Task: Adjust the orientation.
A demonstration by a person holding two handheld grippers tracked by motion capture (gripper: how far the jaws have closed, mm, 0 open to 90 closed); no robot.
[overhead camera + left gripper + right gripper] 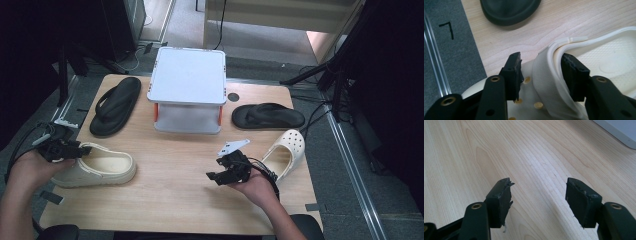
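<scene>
A cream clog point(100, 167) lies on the wooden table point(175, 200) at the front left, its opening facing up. My left gripper point(85, 149) reaches it from the left. In the left gripper view, the left gripper point(542, 72) straddles the clog's raised collar point(546, 82): one jaw is inside the shoe against the rim, and the other stands outside with a small gap over the perforated upper. My right gripper point(212, 176) hovers open over bare wood in the middle front, and the right gripper point(539, 197) has nothing between its fingers.
A second cream clog point(287, 150) rests tilted at the right. Two black flip-flops lie at the back left point(116, 105) and back right point(267, 116). A white two-level stand point(187, 75) sits at the back centre. The table's left edge point(474, 50) is close to the left gripper.
</scene>
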